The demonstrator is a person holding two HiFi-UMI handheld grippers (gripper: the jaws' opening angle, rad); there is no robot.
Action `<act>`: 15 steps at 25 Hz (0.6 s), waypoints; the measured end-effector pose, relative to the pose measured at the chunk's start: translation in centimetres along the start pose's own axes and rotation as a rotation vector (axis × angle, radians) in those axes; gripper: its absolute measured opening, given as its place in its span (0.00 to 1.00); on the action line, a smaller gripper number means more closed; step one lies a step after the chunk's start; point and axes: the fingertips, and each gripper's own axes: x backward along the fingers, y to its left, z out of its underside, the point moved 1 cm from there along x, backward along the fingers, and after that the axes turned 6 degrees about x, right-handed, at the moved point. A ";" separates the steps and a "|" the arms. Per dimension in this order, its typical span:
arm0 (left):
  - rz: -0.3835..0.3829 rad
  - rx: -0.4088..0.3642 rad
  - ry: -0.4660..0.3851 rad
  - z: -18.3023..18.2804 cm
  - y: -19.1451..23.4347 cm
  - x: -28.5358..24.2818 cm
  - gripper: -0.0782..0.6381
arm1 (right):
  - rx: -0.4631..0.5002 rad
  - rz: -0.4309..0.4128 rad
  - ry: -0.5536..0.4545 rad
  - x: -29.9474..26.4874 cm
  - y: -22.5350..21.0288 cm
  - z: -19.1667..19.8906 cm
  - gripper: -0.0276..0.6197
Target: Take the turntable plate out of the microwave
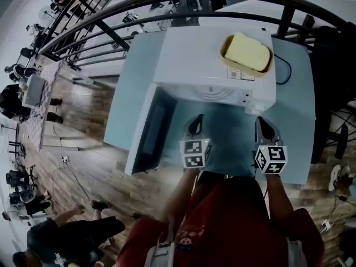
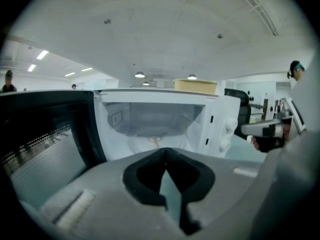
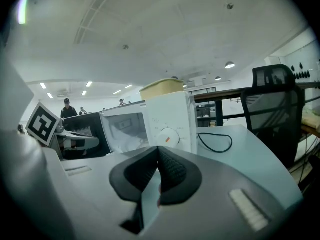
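The white microwave stands on a light blue table with its door swung open to the left. In the left gripper view its cavity faces me, and the clear turntable plate lies on the cavity floor. From the head view the plate is hidden. My left gripper is shut and empty, just in front of the opening. My right gripper is shut and empty too, in front of the control panel with its dial.
A yellow container sits on top of the microwave. A black cable lies on the table to its right, and a black chair stands beyond. A dark railing runs behind the table, with people on the floor below at the left.
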 end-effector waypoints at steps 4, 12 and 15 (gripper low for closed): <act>0.013 -0.026 0.012 0.0 0.8 -1.4 0.11 | 0.003 0.010 0.020 -1.0 0.3 0.1 0.04; 0.038 0.067 0.072 2.4 2.2 -4.2 0.11 | 0.004 0.029 0.058 -2.4 0.8 0.9 0.04; 0.055 0.134 0.078 2.9 2.3 -5.2 0.15 | 0.003 0.027 0.073 -2.8 1.3 1.4 0.04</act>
